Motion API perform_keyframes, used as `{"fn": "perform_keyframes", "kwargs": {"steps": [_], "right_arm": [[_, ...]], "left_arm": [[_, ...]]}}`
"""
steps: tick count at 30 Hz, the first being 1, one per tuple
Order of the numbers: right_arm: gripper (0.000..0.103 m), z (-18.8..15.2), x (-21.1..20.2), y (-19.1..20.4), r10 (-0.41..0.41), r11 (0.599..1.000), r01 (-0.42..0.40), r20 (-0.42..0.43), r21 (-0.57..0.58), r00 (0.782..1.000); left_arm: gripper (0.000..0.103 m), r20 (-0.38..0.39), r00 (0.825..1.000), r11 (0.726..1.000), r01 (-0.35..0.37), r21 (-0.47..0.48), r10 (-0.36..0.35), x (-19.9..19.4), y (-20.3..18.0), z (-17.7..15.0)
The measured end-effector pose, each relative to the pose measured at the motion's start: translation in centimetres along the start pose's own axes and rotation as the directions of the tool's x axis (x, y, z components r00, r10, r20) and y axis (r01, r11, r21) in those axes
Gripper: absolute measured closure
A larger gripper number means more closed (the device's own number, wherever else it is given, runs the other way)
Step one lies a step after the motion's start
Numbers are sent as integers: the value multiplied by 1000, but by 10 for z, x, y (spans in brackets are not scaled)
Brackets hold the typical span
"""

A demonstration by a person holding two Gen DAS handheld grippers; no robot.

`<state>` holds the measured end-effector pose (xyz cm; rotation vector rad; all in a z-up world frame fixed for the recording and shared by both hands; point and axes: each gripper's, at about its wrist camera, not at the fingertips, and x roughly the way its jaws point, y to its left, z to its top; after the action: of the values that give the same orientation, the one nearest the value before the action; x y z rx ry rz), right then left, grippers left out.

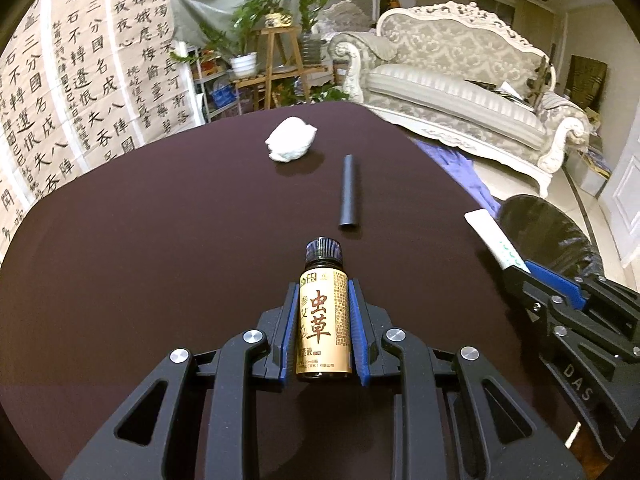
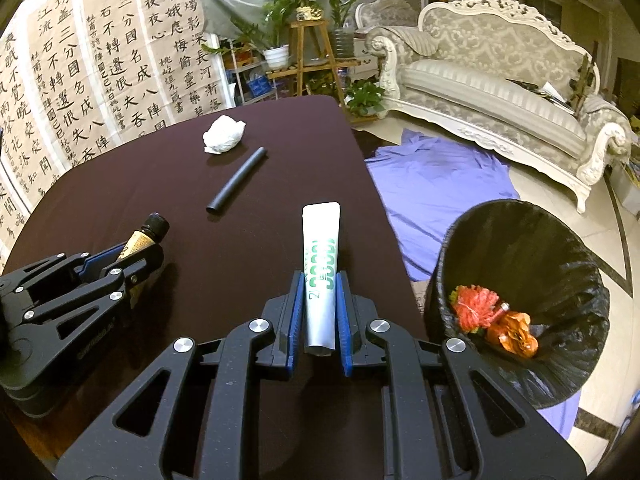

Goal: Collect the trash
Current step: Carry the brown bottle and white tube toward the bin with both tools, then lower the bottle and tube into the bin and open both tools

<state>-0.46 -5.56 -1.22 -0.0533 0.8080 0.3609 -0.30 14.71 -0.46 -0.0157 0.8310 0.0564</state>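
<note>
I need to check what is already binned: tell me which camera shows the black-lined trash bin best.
The right wrist view. There the black-lined trash bin shows its whole open mouth beside the dark table, with orange trash at the bottom. The left wrist view catches only part of its rim, behind the right gripper; the contents are hidden.

The table [image 2: 120, 208] is mostly bare dark cloth. Ahead of the right gripper [image 2: 320, 280], at 11 o'clock, a black tube [image 2: 237, 181] lies aslant, and just beyond it sits a tissue wad [image 2: 223, 134]; the two are near each other but apart. At 9 o'clock the left gripper [image 2: 132, 258] with its bottle [image 2: 145, 237] blocks that side. At 3 o'clock, off the table edge, the bin [image 2: 516, 240] gapes open, trash [image 2: 494, 320] low inside, its mouth unobstructed. The path from the toothpaste [image 2: 321, 256] to the bin crosses only bare table edge.
</note>
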Motion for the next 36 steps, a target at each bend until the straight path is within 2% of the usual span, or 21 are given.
{"fn": "perform_keyframes", "kwargs": {"steps": [17,28,36], "right_arm": [[88,-17,-27,-71,-125,986,118,55,120,991],[87,-23,-41,-144,-256,943,232,77,238,964],[87,-22,-38,-180,-311,920,278,83,276,947]], "left_arm": [[78,7,997,991,80,108,-81,-4,-76,1],[78,16,986,966,161,203,-167,4,-145,17],[78,11,977,951,206,229,-214,22,-186,35]]}}
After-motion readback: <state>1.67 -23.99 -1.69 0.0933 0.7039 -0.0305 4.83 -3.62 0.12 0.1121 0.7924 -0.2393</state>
